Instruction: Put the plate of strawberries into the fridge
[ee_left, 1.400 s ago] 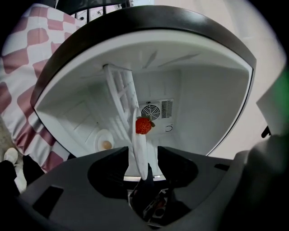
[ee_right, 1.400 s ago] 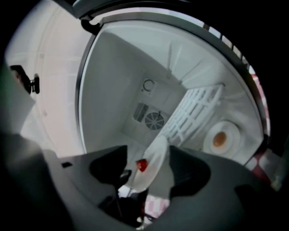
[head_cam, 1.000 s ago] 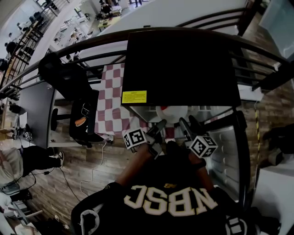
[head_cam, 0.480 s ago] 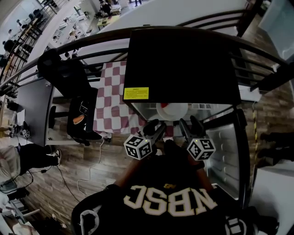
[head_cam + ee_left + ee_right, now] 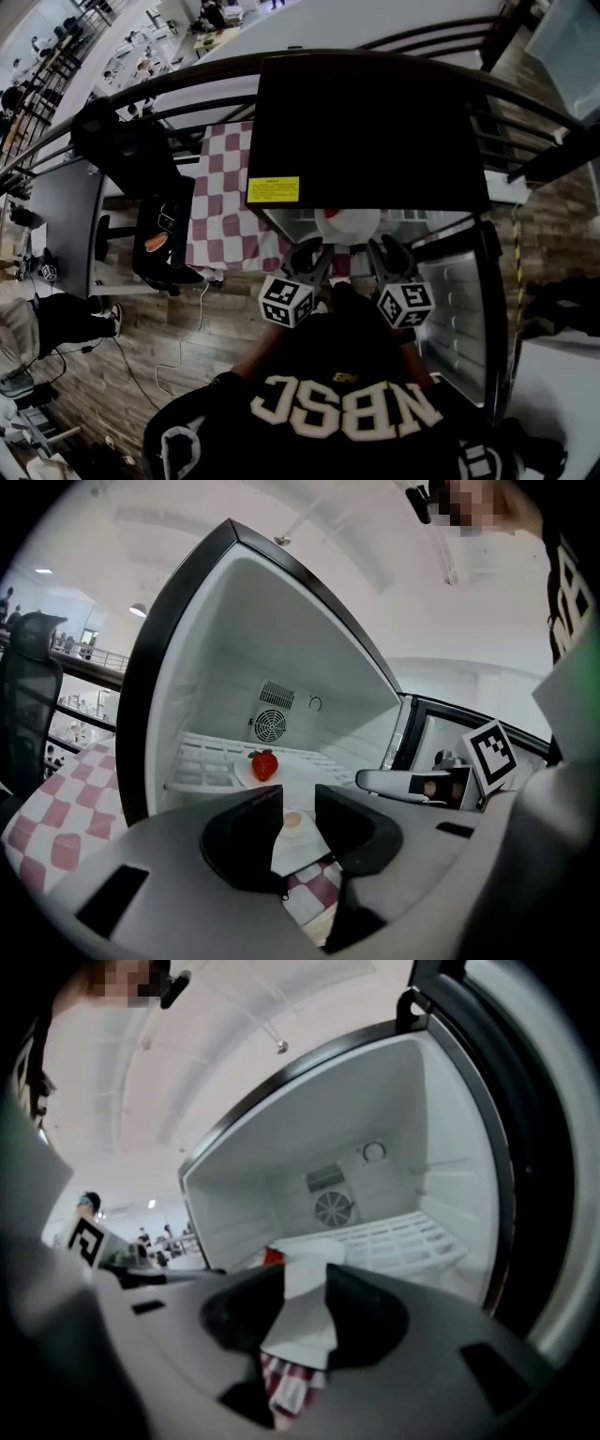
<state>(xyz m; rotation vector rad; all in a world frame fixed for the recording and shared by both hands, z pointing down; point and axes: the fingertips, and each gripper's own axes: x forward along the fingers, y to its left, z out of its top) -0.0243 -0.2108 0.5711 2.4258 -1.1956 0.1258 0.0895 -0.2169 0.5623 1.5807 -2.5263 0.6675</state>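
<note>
White plate with one strawberry sits on the shelf inside the open fridge. It looks stiff, light and smooth-rimmed, so likely slippery. The berry lies loose and could roll, so any hold belongs on opposite rim edges, kept level.

Left gripper and right gripper hang just before the opening. Their jaws have just been closing to half-wide, with nothing between them.

The head view gives the plate only as a pale disc. The left gripper view shows the berry and the fan behind it. The right gripper view shows just a red sliver.
</note>
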